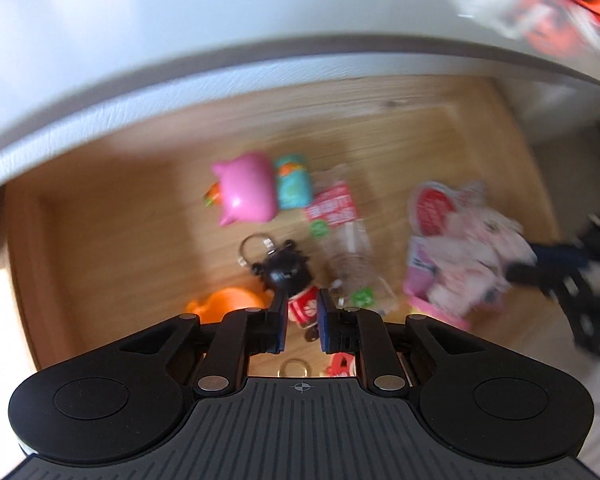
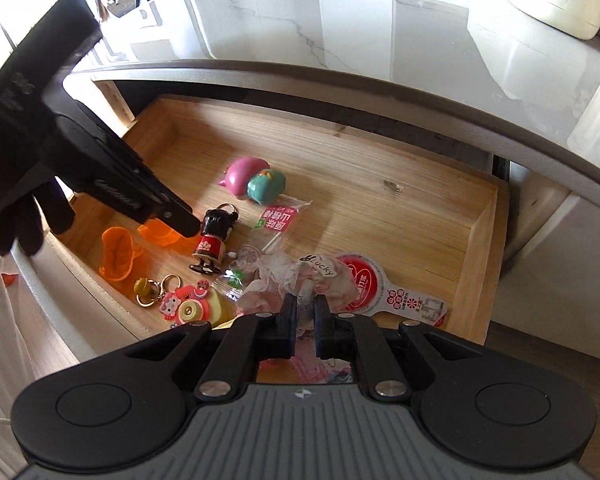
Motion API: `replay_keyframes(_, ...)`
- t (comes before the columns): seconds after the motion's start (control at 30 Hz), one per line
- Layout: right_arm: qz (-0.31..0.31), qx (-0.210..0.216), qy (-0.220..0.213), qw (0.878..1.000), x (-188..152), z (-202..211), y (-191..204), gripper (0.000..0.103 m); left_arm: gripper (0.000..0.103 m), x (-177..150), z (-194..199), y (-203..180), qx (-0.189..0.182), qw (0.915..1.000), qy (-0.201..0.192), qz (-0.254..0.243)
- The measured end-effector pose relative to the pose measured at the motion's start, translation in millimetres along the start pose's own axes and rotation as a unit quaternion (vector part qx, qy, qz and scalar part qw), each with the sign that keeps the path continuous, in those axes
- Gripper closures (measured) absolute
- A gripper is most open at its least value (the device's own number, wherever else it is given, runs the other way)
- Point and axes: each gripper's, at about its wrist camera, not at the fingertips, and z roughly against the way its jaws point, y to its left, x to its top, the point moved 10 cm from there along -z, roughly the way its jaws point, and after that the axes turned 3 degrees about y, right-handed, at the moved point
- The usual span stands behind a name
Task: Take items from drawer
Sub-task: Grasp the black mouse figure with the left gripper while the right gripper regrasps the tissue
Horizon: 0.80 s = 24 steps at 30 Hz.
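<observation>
The open wooden drawer (image 2: 480,240) holds several small items. A doll (image 2: 210,240) with a black head and red body stands near the drawer's left side. My left gripper (image 1: 303,312) has its fingers a narrow gap apart, and the blurred doll (image 1: 286,276) shows just past and between the tips. In the right wrist view the left gripper (image 2: 188,224), held by a gloved hand (image 2: 20,184), reaches the doll's shoulder. My right gripper (image 2: 305,312) is closed on the pink lace packet (image 2: 268,276) at the drawer's front. The right gripper (image 1: 540,270) is blurred at the packet's edge (image 1: 460,256).
A pink pig toy (image 2: 240,174) and a teal toy (image 2: 266,186) lie mid-drawer beside a clear snack wrapper (image 2: 280,216). Orange cups (image 2: 118,254) and keychains (image 2: 184,308) sit at the front left. A red-labelled card (image 2: 364,280) lies right of the packet. The white marble counter (image 2: 300,20) overhangs the drawer's back.
</observation>
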Motion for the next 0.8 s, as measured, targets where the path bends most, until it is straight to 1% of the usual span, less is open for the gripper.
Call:
replay_keyframes(0.03,-0.001,0.000,0.001,1.000,0,1,-1,0.088,0.086,0,-3,0,0.002,0.9999,0.004,0.017)
replay_keyframes(0.07,-0.004,0.001,0.001,1.000,0,2,-1,0.082,0.086,1,-7,0,0.004,0.9996,0.008,0.027)
replay_keyframes(0.1,-0.007,0.003,0.000,1.000,0,3,-2,0.080,0.086,1,-12,0,0.006,0.9992,0.014,0.036)
replay_keyframes(0.17,-0.011,0.007,-0.006,1.000,2,7,-3,0.079,0.086,2,-18,0,0.017,0.9987,0.020,0.044)
replay_keyframes(0.2,-0.011,0.008,-0.009,1.000,2,8,-3,0.079,0.080,3,-19,-1,0.023,0.9985,0.021,0.045)
replay_keyframes(0.23,-0.011,0.009,-0.012,1.000,3,9,-3,0.078,0.077,4,-20,0,0.028,0.9983,0.021,0.047)
replay_keyframes(0.33,-0.008,0.008,-0.019,1.000,4,13,-2,0.078,0.072,8,-22,6,0.047,0.9970,0.011,0.060)
replay_keyframes(0.37,-0.008,0.008,-0.021,1.000,4,14,-2,0.078,0.072,9,-24,8,0.054,0.9965,0.009,0.063)
replay_keyframes(0.4,-0.007,0.009,-0.024,1.000,4,15,-1,0.078,0.069,11,-26,8,0.060,0.9961,0.007,0.064)
replay_keyframes(0.5,-0.007,0.009,-0.031,0.999,5,18,-2,0.077,0.069,9,-35,2,0.055,0.9971,0.019,0.049)
replay_keyframes(0.57,-0.010,0.006,-0.032,0.999,5,19,-5,0.075,0.067,6,-43,-5,0.047,0.9977,0.042,0.026)
replay_keyframes(0.6,-0.011,0.002,-0.033,0.999,5,20,-6,0.075,0.072,8,-43,-8,0.045,0.9982,0.039,0.010)
replay_keyframes(0.67,-0.014,-0.006,-0.040,0.999,8,25,-12,0.074,0.072,7,-40,-11,0.039,0.9979,0.051,-0.008)
replay_keyframes(0.7,-0.020,-0.005,-0.043,0.999,11,28,-16,0.071,0.072,4,-38,-11,0.035,0.9976,0.059,-0.012)
replay_keyframes(0.73,-0.027,0.004,-0.040,0.999,13,30,-19,0.068,0.072,1,-33,-10,0.030,0.9975,0.062,-0.016)
replay_keyframes(0.77,-0.033,0.017,-0.033,0.999,15,30,-22,0.063,0.072,-2,-28,-9,0.025,0.9977,0.059,-0.023)
replay_keyframes(0.8,-0.033,0.025,-0.025,0.999,18,28,-24,0.061,0.072,-5,-21,-9,0.020,0.9979,0.054,-0.031)
